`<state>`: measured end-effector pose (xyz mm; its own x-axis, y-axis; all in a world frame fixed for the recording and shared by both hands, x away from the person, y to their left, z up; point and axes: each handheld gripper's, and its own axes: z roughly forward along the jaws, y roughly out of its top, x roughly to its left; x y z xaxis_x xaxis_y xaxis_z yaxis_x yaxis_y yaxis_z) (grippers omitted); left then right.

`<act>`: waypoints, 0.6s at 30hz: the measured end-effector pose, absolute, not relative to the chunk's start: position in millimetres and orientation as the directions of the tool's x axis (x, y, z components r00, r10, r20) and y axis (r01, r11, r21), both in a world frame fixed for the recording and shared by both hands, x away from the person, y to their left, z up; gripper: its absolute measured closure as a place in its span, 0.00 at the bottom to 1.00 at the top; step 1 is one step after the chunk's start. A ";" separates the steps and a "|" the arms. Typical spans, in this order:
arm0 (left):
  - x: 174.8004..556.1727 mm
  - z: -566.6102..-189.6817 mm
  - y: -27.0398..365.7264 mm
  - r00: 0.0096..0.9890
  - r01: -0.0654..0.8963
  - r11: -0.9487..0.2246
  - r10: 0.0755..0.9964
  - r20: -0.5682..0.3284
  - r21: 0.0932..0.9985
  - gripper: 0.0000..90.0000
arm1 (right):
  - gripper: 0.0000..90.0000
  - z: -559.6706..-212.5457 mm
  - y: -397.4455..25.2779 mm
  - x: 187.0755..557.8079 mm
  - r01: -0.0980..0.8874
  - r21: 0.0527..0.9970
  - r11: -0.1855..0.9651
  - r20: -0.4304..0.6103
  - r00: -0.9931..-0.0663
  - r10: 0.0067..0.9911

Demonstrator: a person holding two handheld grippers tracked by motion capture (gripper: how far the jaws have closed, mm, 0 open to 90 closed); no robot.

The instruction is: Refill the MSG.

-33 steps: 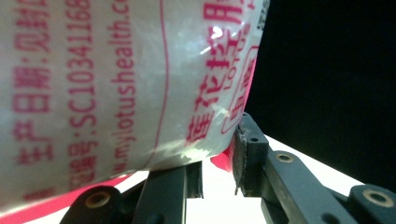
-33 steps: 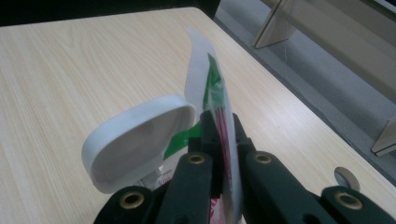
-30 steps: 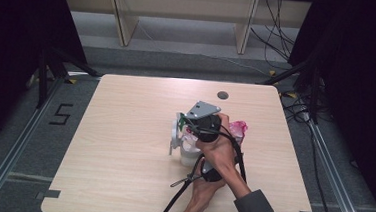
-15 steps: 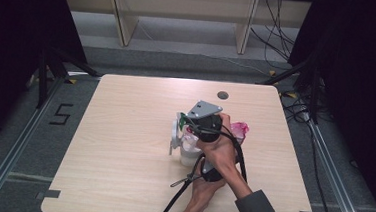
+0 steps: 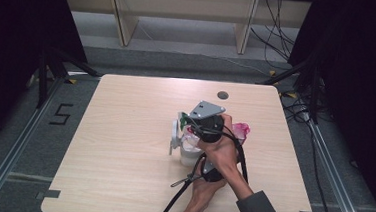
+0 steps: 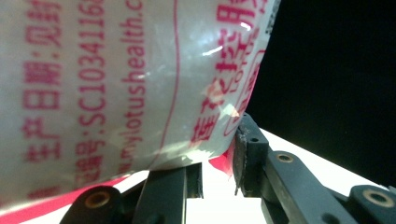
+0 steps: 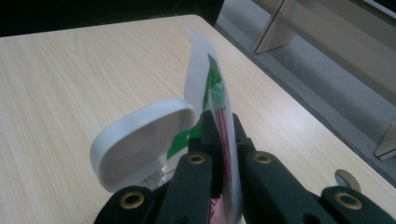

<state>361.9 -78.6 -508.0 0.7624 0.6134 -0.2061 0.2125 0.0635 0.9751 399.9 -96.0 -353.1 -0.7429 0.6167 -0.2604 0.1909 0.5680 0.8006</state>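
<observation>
The high view looks forward and down from the person's near side, taking in the whole table (image 5: 123, 146) and the floor and shelving beyond. The right gripper view sits low and close, facing across the tabletop (image 7: 70, 70) toward its far right corner. The left gripper view is pressed right up against a printed packet (image 6: 116, 79), with black backdrop behind. The high and right gripper views share the tabletop.

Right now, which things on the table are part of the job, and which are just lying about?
In the job:
right gripper, shut on the packet
left gripper, jaws at the printed container
open white lid

Lying about:
pink wrapper
table's grommet hole
</observation>
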 end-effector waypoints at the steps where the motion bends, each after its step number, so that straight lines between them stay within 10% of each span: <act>1: 362.3 -508.1 -77.4 0.764 0.210 0.047 0.615 -0.194 0.977 0.84 | 1.00 -353.1 -95.9 399.3 0.198 0.803 0.562 -0.253 -0.741 0.622; 18: 366.3 -513.1 -65.4 0.750 0.252 -0.092 0.647 -0.134 0.963 0.77 | 1.00 -343.2 -121.6 390.3 0.177 0.864 0.472 -0.195 -0.745 0.637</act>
